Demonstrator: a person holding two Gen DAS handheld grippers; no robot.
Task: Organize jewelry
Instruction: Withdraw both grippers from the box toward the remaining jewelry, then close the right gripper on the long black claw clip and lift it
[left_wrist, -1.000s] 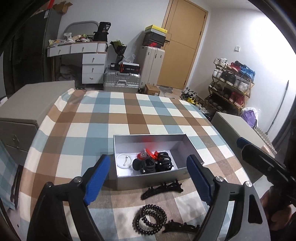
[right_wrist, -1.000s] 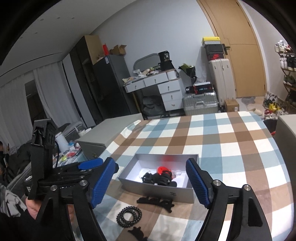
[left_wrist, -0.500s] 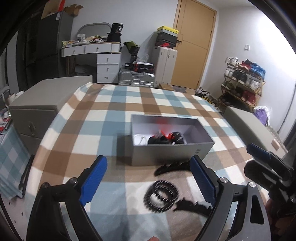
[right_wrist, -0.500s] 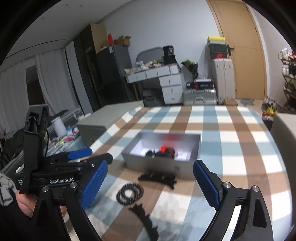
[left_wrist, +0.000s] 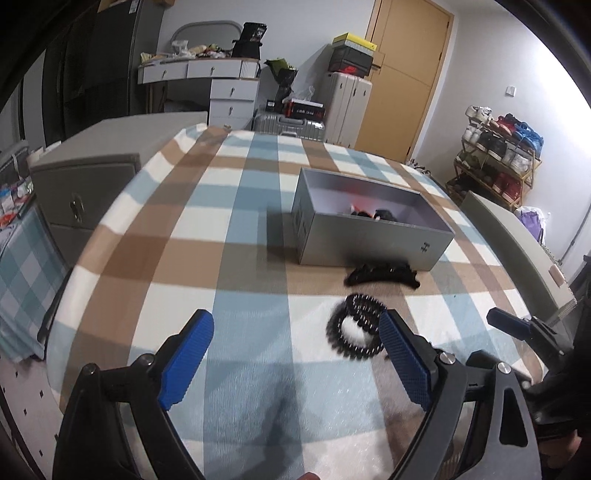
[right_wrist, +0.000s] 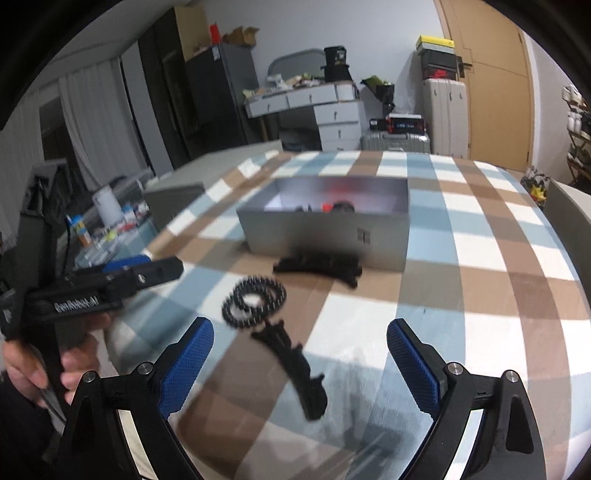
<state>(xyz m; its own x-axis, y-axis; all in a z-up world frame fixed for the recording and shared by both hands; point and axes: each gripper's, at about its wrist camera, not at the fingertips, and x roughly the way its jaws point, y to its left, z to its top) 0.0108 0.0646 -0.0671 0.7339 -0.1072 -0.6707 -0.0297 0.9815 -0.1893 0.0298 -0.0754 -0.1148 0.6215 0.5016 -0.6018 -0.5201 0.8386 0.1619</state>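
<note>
A grey open box (left_wrist: 369, 236) (right_wrist: 328, 236) stands on the checked tablecloth and holds black and red hair pieces (left_wrist: 373, 214). In front of it lie a black hair claw (left_wrist: 382, 275) (right_wrist: 321, 266), a black bead bracelet (left_wrist: 354, 334) (right_wrist: 255, 301) and a long black clip (right_wrist: 295, 365). My left gripper (left_wrist: 295, 360) is open and empty, low over the cloth, the bracelet by its right finger. My right gripper (right_wrist: 301, 363) is open and empty, the long clip between its fingers. The left gripper also shows in the right wrist view (right_wrist: 110, 284).
The round table (left_wrist: 155, 258) has a grey cabinet (left_wrist: 88, 173) at its left and a grey unit (left_wrist: 517, 243) at its right. A desk, suitcases and a shoe rack stand behind, by the door.
Both grippers have dropped lower and pulled back toward the table's near edge. The box now sits farther off and the long clip lies between the right fingers.
</note>
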